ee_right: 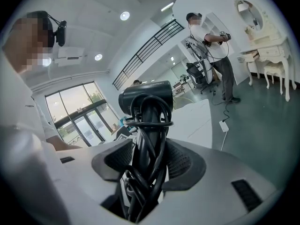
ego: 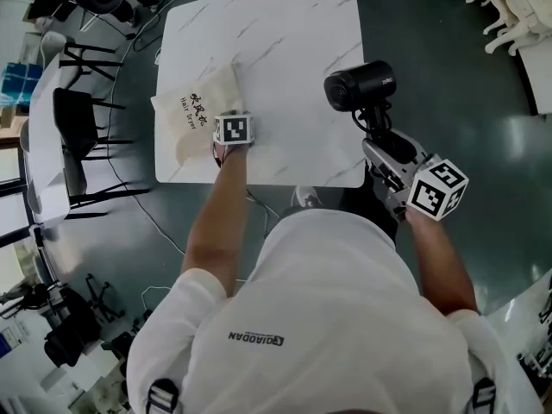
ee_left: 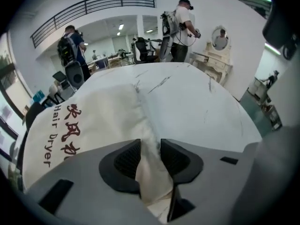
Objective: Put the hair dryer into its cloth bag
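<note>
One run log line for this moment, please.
left gripper: shut on cloth bag | right gripper: shut on hair dryer | cloth bag: on table

White marble table (ego: pixel 285 33); black chairs (ego: pixel 73 145) beside it (at left).

Large open hall, white walls. Floor (ego: pixel 466 76) dark grey-green, glossy, catching reflections. Square white worktop (ego: pixel 293 24), grey marble veining. Black chairs (ego: pixel 69 119) near its left edge. Ornate white dressing table (ee_left: pixel 213 64) with oval mirror (ee_left: pixel 219 37) at far wall. Upper gallery behind a dark railing (ee_left: pixel 93 6). Round ceiling lights (ee_right: pixel 124 16) on. Tall glazed doors (ee_right: pixel 79 116), daylight outside. Cable (ego: pixel 147 218) trails across floor; white power strip (ee_right: pixel 223 124) lies on it.
</note>
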The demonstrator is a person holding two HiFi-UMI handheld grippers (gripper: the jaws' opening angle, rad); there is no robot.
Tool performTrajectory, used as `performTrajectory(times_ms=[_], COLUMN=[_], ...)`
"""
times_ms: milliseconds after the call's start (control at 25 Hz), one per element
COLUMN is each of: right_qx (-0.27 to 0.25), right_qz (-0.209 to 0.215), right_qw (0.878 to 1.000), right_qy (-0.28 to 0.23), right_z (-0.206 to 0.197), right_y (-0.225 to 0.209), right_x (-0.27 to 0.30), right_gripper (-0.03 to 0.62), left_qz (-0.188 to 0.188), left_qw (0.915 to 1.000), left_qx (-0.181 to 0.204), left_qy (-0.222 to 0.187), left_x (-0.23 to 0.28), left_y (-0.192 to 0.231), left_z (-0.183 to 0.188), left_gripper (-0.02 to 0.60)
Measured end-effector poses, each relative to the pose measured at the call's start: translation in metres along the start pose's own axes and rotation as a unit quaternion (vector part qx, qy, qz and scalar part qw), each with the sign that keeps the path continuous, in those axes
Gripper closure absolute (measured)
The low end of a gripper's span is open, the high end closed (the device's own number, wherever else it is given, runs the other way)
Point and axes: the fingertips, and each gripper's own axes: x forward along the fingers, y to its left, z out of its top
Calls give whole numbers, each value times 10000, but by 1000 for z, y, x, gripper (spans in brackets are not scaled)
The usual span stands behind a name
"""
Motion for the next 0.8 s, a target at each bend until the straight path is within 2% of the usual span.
performTrajectory(times_ms=[120, 240, 400, 480, 560, 800], right_qx=[13, 31, 19, 14, -7, -98], right_qz=[-11, -5, -7, -5, 2, 56], right_qw=[10000, 10000, 10000, 9999, 9999, 9998], right_qy=[22, 53, 88, 108, 126, 173], right_z=[-1, -1, 1, -2, -4, -2], right_y=[-4, -7, -10, -9, -8, -2], right_x=[1, 2, 6, 10, 13, 15], right_gripper=[364, 364, 364, 364, 364, 364], left_qz=[-96, -362, -811, -882, -867, -996], left_qw=[9995, 9968, 9838, 9802, 9815, 9873], left_qx=[-289, -648, -1479, -1640, -1563, -896], left_qy=[-112, -279, -601, -669, -684, -858], left_x=[-4, -7, -11, -12, -15, -38], left_y=[6, 5, 9, 15, 19, 7], left_z=[-1, 0, 4, 3, 1, 9], left_gripper=[461, 485, 506, 514, 522, 529])
